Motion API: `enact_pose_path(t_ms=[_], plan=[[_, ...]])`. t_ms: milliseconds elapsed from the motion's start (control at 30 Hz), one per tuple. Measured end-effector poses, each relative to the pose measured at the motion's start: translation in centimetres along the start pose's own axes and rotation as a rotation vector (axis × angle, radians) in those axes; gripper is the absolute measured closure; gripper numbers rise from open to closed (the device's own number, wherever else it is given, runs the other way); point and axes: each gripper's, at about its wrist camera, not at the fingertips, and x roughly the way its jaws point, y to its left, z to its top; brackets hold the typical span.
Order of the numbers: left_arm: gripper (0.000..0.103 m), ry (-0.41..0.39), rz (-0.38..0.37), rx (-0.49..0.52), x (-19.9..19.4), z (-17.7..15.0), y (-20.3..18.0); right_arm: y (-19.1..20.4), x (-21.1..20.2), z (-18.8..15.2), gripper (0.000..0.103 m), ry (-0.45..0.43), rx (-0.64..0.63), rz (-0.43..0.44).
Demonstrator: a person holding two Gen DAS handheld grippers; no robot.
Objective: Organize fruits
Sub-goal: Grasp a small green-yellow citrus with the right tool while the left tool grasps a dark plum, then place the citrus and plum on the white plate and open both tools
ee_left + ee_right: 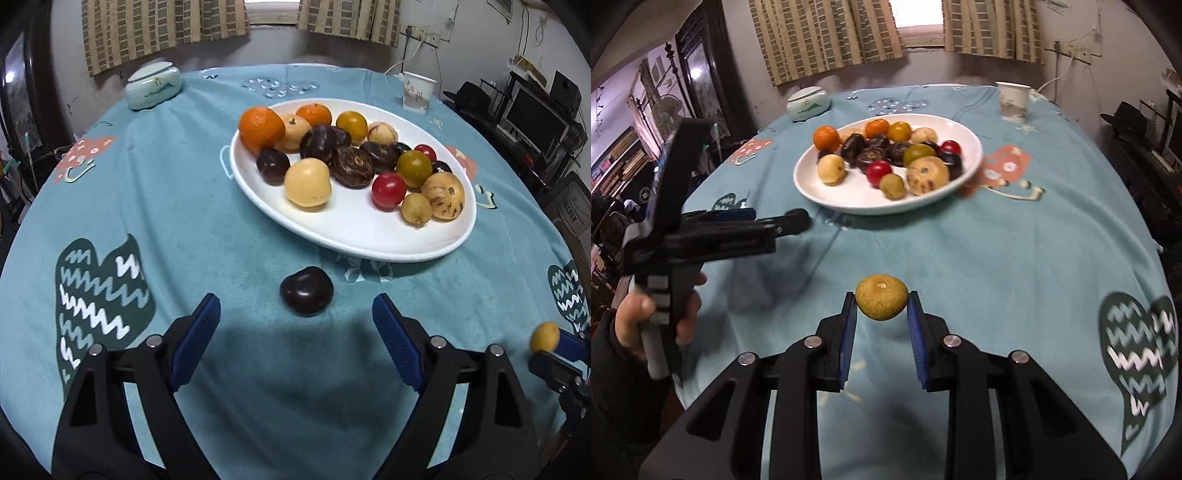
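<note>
The right gripper (881,303) is clamped on a small yellow fruit (881,302), lifted clear of the teal tablecloth (1015,258) and well short of the white plate (849,201). The left gripper (295,317) stands wide apart and empty, its jaws either side of a dark plum (306,290) that lies on the cloth just in front of the plate's near rim. So 2 loose pieces appear to be in hand: 1 carried, 1 about to be taken. Next, the right hand likely needs to travel forward and set its fruit on bare plate, where the near-left part looks open. The table's near edge sits close below both tools; a paper cup (1014,101) stands well apart.
</note>
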Motion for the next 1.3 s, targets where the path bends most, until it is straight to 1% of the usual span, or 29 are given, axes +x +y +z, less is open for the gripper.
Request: enact_pose_path(t_ms=[100,167,233,267,300,333,367,400,433,533,567,633,700,767,900,1000,1067,1200,1300], plan=[[0.017,-0.003,-0.004,-0.008,0.6,0.1,-0.1,-0.7,-0.3,-0.5,0.075,0.0,0.03,0.005],[0.019,-0.007,0.001,-0.005,1.0,0.2,-0.2,-0.7,-0.3,-0.6,0.075,-0.01,0.033,0.008],[0.028,-0.002,0.002,0.004,1.4,0.3,-0.4,-0.6,-0.3,-0.8,0.075,-0.012,0.035,0.016],[0.03,0.005,-0.002,0.006,1.7,0.5,-0.6,-0.5,-0.3,-0.9,0.075,-0.01,0.034,0.019],[0.036,0.012,-0.012,-0.001,2.1,0.6,-0.6,-0.5,-0.2,-0.9,0.075,-0.009,0.033,0.022],[0.051,0.017,-0.017,-0.006,2.3,0.6,-0.5,-0.4,-0.2,-1.0,0.075,-0.007,0.033,0.024],[0.06,0.03,-0.022,-0.012,2.7,0.7,-0.4,-0.4,-0.1,-1.0,0.075,-0.004,0.032,0.026],[0.067,0.02,-0.011,-0.011,2.8,0.7,-0.4,-0.3,-0.1,-1.0,0.075,-0.002,0.032,0.026],[0.071,0.014,-0.017,-0.007,2.8,0.7,-0.4,-0.3,0.0,-0.9,0.075,-0.001,0.03,0.027],[0.071,-0.003,-0.036,-0.005,2.2,0.5,-0.4,0.1,0.0,-0.8,0.075,-0.003,0.021,0.027],[0.071,-0.02,-0.041,-0.001,1.6,0.3,-0.5,0.3,-0.1,-0.8,0.075,-0.006,0.016,0.024],[0.072,-0.071,-0.052,0.02,-0.6,-0.1,-0.9,0.5,-0.1,-0.8,0.075,-0.008,0.01,0.02],[0.072,-0.11,-0.071,0.02,-2.8,-0.8,-1.3,0.6,-0.1,-0.8,0.075,-0.011,0.009,0.017],[0.072,-0.13,-0.093,0.017,-4.5,-1.7,-1.6,0.6,0.0,-0.7,0.075,-0.011,0.011,0.019],[0.072,-0.146,-0.134,0.031,-7.1,-3.7,-2.6,0.9,0.2,-0.6,0.075,-0.01,0.005,0.027],[0.072,-0.145,-0.15,0.041,-7.9,-4.5,-3.1,1.3,0.2,-0.4,0.075,-0.013,-0.004,0.028],[0.072,-0.147,-0.156,0.042,-8.1,-4.6,-3.0,1.5,0.2,-0.3,0.075,-0.014,-0.005,0.028],[0.072,-0.147,-0.165,0.021,-8.2,-3.8,-2.3,1.7,0.1,-0.1,0.075,-0.018,-0.006,0.028],[0.071,-0.156,-0.145,0.034,-8.5,-2.6,-2.0,1.6,0.1,0.7,0.075,-0.022,-0.009,0.026]])
